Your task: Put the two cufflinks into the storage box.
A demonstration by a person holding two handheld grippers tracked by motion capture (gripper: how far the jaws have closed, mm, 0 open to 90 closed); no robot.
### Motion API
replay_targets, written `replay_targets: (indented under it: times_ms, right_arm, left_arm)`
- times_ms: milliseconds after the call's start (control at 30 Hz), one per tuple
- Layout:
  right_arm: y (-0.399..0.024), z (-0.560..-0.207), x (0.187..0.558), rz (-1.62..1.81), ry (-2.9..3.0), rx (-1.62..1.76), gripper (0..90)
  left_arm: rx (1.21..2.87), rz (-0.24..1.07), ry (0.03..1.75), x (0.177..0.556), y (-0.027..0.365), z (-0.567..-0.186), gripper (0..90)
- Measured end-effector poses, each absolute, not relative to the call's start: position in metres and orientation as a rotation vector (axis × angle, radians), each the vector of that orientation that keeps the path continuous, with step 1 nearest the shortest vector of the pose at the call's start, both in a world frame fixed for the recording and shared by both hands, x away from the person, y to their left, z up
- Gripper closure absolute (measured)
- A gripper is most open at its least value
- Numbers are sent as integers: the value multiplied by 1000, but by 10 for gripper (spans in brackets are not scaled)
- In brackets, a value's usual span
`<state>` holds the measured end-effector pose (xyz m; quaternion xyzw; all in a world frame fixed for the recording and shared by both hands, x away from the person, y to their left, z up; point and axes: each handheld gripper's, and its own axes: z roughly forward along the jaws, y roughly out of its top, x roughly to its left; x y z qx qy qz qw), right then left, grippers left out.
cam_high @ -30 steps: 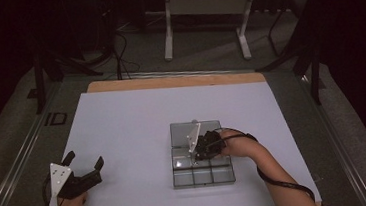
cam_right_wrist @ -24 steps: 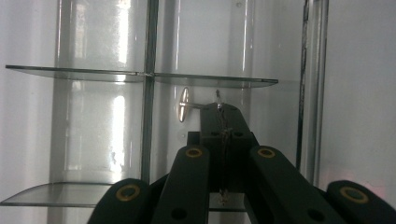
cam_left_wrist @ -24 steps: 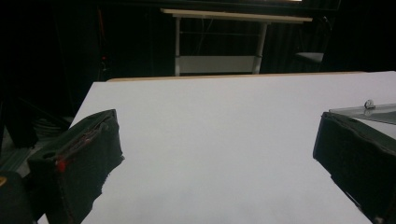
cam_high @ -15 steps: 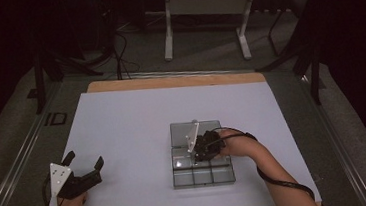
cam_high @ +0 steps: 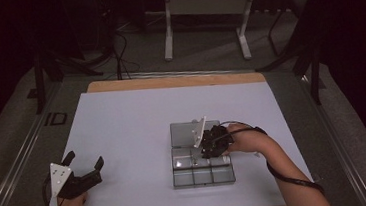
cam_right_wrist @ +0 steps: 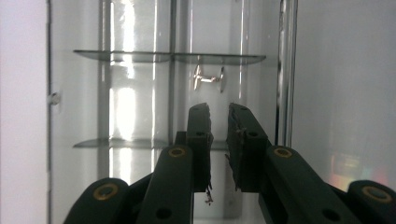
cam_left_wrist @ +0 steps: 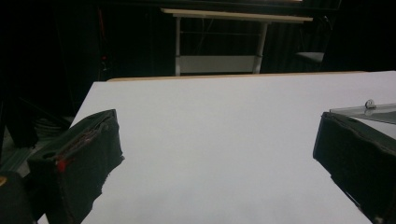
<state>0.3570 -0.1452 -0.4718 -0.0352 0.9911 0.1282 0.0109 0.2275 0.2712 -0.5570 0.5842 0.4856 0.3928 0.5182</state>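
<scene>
My right gripper (cam_right_wrist: 218, 114) hangs over the clear compartment box (cam_high: 201, 154), which sits on the white table (cam_high: 123, 128) right of centre and nearer the near edge than the far one. Its fingers (cam_right_wrist: 201, 135) have just been opening: a narrow gap shows between the two pads, and nothing is between them. In the right gripper view a small metal cufflink (cam_right_wrist: 208, 78) lies in one of the box's compartments, just beyond the fingertips and apart from them, close under the divider at the far side of that cell and beside the box's right-hand wall as that view shows it. The cufflink lies on its side, its bar crossways to the line of the fingers. I cannot make it out from the high view. The box's lid (cam_high: 187, 132) stands open toward the far edge of the table.

My left gripper (cam_high: 84, 173) rests near the table's near left corner, well apart from the box. Its fingers (cam_left_wrist: 88, 154) are spread wide with only bare table between them.
</scene>
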Motion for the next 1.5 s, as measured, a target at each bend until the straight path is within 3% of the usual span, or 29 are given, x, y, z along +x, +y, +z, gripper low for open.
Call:
replay_targets:
  times_ms: [333, 767, 1500]
  right_arm:
    - [-165, -457, 354, 357, 3095, -60, 732]
    - [-200, -446, 354, 323, 3087, 23, 727]
    - [-261, -456, 352, 254, 3097, 146, 731]
  left_arm:
    - [1403, 942, 1165, 228, 271, -557, 15]
    - [1403, 944, 1166, 228, 271, -557, 16]
    - [1405, 947, 1167, 228, 270, -557, 15]
